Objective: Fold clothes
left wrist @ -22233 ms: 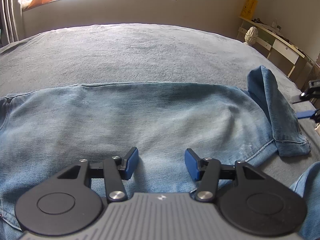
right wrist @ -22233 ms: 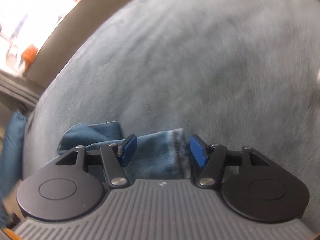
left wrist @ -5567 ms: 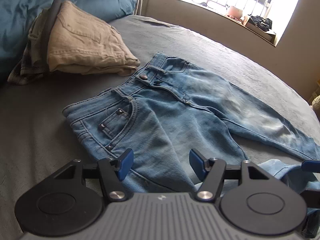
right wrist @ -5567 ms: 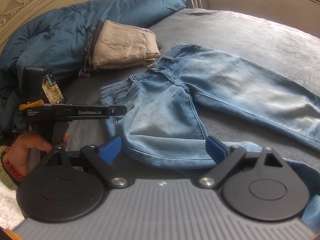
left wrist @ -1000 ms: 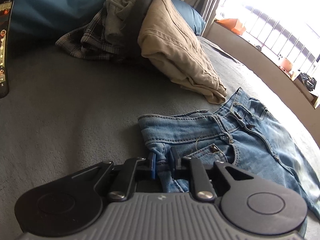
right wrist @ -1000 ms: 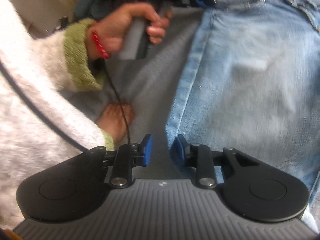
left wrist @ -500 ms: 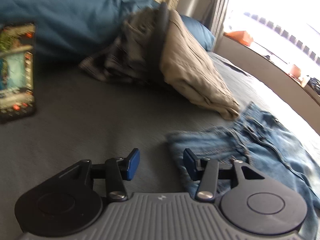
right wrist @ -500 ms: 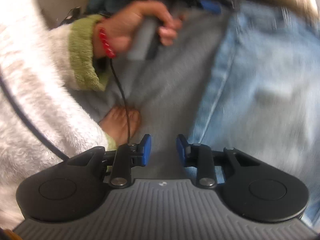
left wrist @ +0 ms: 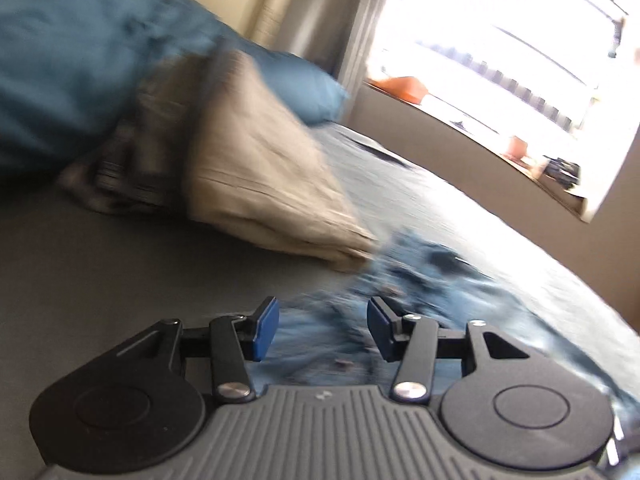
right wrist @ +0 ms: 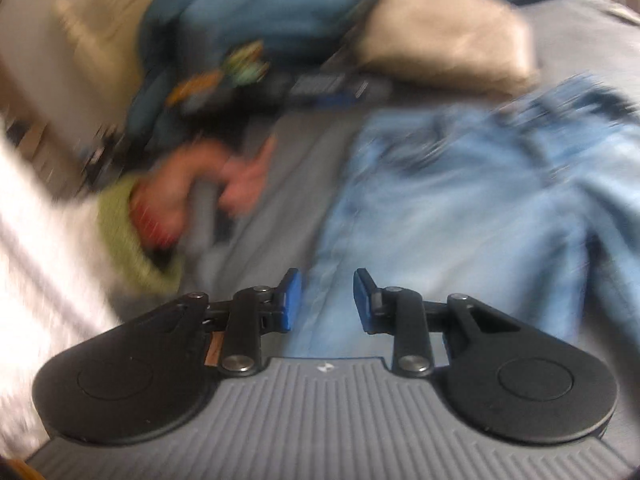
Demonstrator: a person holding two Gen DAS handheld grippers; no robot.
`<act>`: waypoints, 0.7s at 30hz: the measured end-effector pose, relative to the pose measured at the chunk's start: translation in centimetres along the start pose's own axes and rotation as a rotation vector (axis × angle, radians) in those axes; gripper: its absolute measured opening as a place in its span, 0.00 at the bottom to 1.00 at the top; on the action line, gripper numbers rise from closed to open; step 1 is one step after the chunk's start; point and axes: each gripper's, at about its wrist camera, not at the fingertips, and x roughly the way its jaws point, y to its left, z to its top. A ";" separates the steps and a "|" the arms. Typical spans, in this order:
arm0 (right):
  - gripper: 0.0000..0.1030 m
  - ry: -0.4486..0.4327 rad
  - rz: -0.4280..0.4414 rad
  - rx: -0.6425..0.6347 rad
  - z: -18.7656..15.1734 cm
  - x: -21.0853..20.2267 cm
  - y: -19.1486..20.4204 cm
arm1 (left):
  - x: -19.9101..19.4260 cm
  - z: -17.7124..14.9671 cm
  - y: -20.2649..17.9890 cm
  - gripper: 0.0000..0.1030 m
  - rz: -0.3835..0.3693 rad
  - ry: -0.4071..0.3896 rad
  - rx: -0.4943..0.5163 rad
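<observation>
Between folds: both tongs empty over the jeans, next grab not started.

Your left tongs (left wrist: 322, 329) are released, pads parted, nothing pinched; the jeans (left wrist: 404, 300) lie on the bed (left wrist: 100, 272) at lower centre of the left view, waistband end just beside the folded beige trousers (left wrist: 256, 176) at centre left. Your right tongs (right wrist: 326, 304) also stand apart with a narrower gap, no cloth clamped, hanging over the denim's left edge at lower centre of the right view. Your left hand (right wrist: 208, 192) sits at centre left there. Both views are motion-blurred, so I can't tell how many folds the jeans already have. My read: you're repositioning for the next fold. That calls for dropping each pair onto an edge of the same end, clenching both, then carrying that end across evenly.
</observation>
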 end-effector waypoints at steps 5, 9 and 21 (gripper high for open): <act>0.27 -0.085 -0.154 0.032 4.5 -0.9 -5.5 | 3.4 -0.9 -2.6 0.44 -0.013 0.089 0.039; 0.27 -0.089 -0.252 0.019 8.1 1.0 -9.4 | 5.8 -1.3 -3.2 0.42 0.014 0.132 0.022; 0.28 0.090 -0.402 -0.167 14.6 11.9 -15.0 | 7.2 -2.0 -3.1 0.17 0.076 0.106 0.010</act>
